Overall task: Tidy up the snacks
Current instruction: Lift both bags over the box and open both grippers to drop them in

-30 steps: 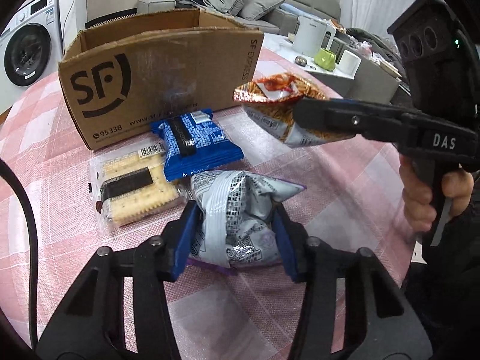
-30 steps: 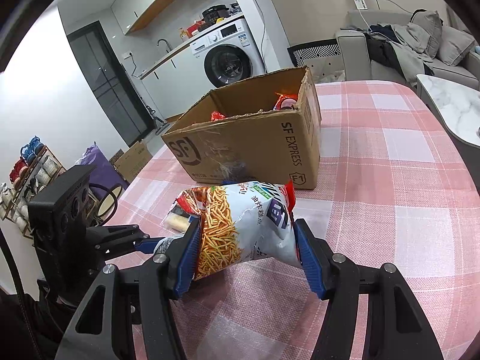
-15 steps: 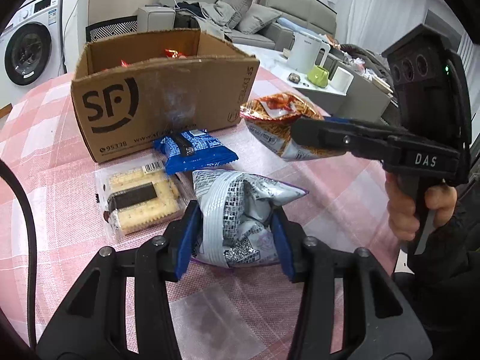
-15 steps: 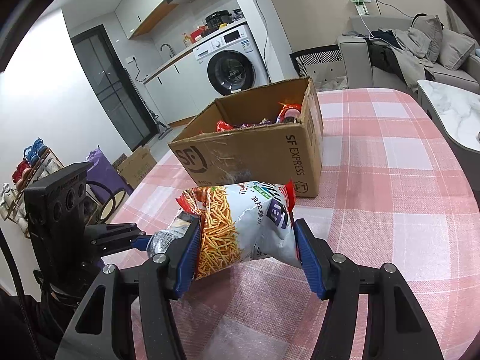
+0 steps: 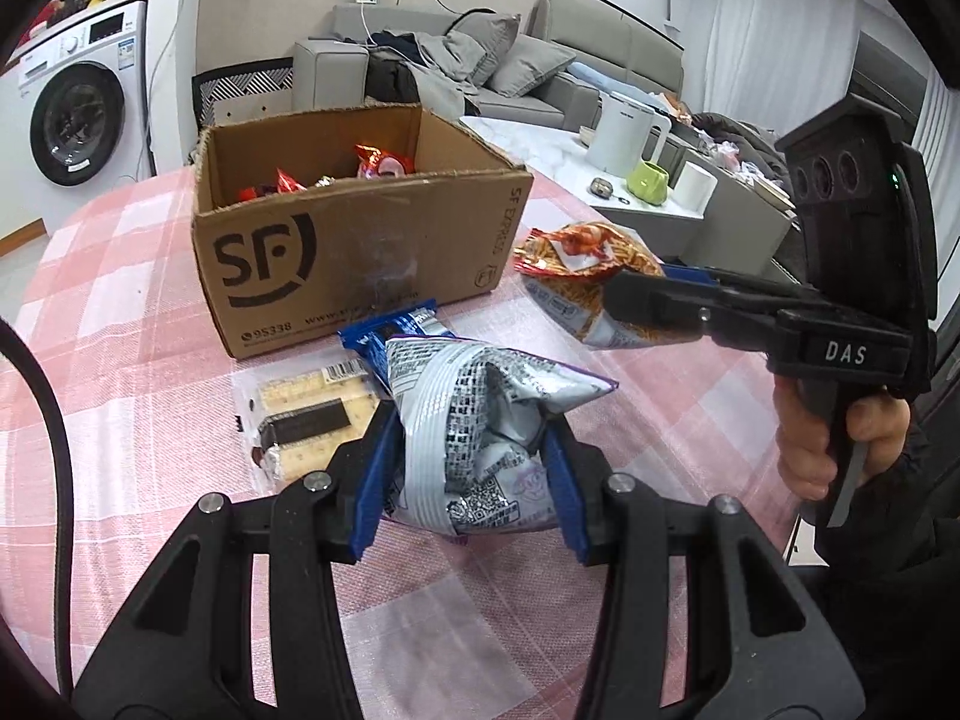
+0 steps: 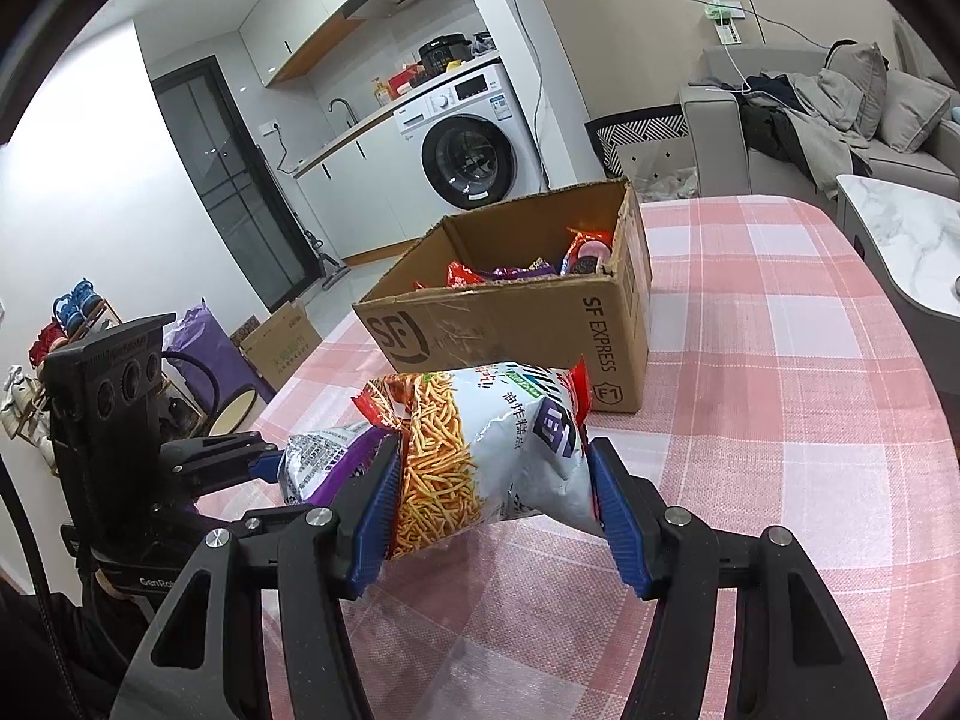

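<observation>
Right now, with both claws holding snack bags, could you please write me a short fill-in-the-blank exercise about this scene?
1. The left claw is shut on the crinkled ____ and purple foil bag.
2. The right claw grips the white and red bag printed with fried ____.
3. The open brown cardboard box bears the big letters ____.
4. The clear-wrapped cracker pack lies on the pink checked ____.

Missing words: silver; sticks; SF; tablecloth

Grey sofa behind; washing machine under kitchen counter; white walls.
</observation>
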Demonstrator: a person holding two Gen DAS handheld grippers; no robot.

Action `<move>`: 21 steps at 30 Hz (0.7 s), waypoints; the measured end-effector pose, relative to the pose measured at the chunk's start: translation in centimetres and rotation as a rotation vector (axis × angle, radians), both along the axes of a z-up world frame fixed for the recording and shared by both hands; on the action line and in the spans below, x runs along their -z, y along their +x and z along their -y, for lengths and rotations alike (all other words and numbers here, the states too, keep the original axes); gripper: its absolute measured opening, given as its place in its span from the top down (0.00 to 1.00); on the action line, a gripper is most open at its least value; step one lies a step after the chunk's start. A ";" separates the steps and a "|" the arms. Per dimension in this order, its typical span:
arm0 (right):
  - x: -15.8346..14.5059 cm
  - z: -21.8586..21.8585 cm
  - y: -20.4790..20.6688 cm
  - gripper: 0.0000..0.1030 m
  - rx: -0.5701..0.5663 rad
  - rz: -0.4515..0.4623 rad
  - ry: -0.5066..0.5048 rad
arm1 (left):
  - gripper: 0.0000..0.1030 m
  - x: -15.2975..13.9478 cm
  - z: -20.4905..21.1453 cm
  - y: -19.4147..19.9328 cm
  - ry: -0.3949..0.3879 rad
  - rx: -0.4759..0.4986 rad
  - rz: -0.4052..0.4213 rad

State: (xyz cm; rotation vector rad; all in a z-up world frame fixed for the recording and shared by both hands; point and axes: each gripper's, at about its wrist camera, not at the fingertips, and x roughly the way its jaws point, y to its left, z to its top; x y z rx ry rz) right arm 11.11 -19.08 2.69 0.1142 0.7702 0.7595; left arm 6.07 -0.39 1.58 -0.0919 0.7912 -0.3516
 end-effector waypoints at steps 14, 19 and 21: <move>-0.6 -0.2 -0.4 0.40 -0.018 0.022 0.028 | 0.57 -2.4 -1.7 -0.7 -0.003 -0.087 0.058; -1.0 -0.1 -0.6 0.40 -0.021 0.037 0.037 | 0.57 -2.9 -2.3 -0.7 -0.012 -0.114 0.075; -1.2 0.0 -0.8 0.40 -0.019 0.044 0.043 | 0.57 -3.2 -2.7 -0.9 -0.022 -0.128 0.086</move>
